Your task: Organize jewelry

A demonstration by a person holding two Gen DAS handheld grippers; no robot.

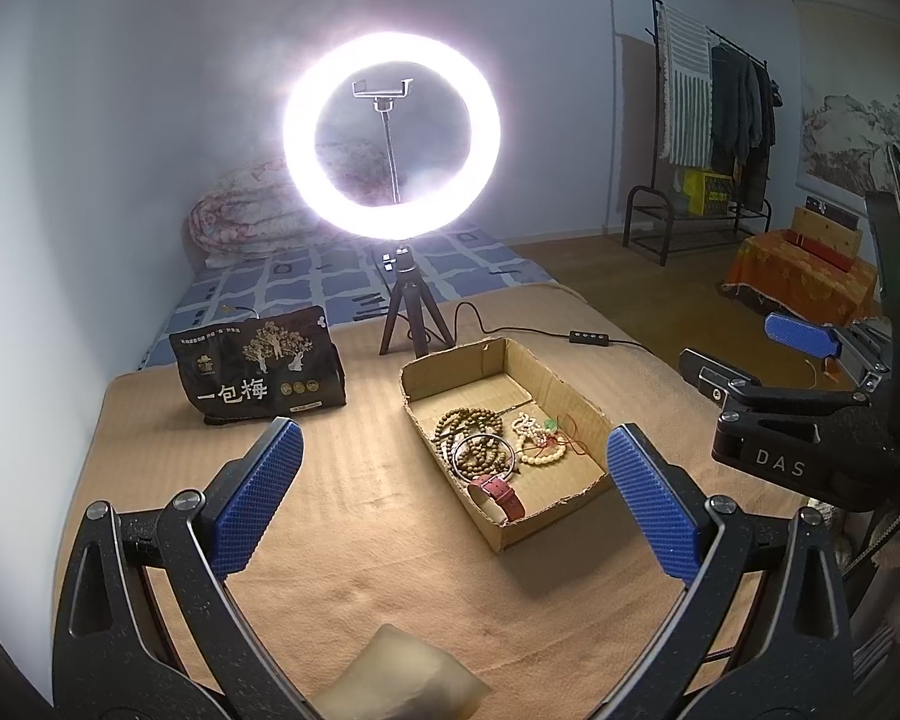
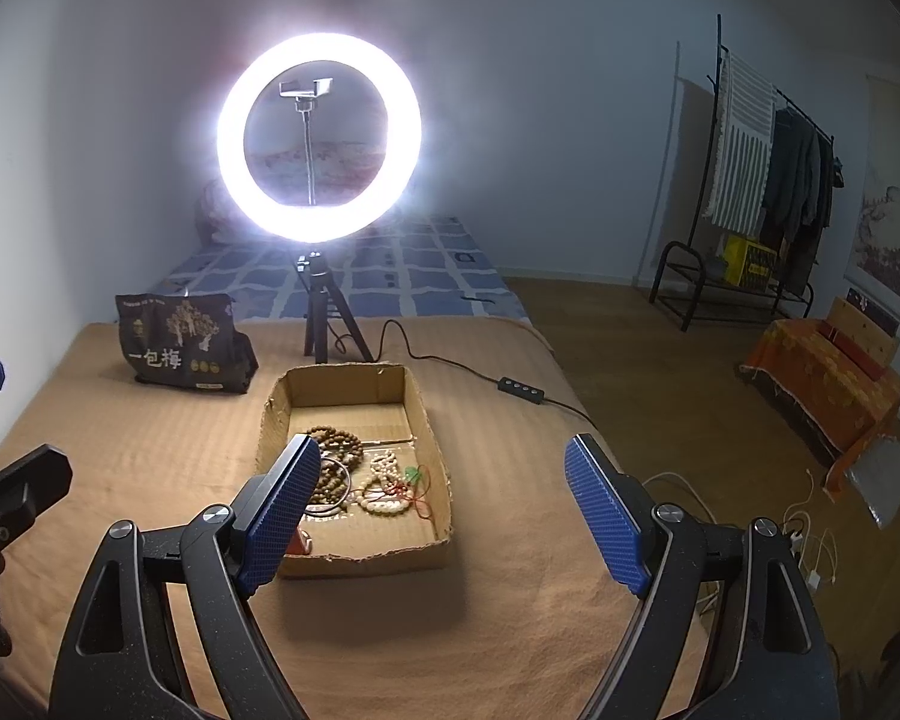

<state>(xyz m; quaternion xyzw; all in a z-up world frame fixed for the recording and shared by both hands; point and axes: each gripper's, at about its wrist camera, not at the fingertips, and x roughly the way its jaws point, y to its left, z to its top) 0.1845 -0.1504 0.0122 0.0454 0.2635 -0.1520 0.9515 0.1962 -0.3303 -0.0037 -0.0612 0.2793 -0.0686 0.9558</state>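
Both claws agape, empty; jewelry box ahead, apart.

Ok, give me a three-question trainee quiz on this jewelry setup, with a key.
1. True or false: the red-strapped watch lies inside the cardboard box.
2. What stands behind the box? A) lit ring light B) mirror C) fan
3. Fill in: both the left gripper and the right gripper are ____ and hold nothing.

Key: 1 true; 2 A; 3 open.
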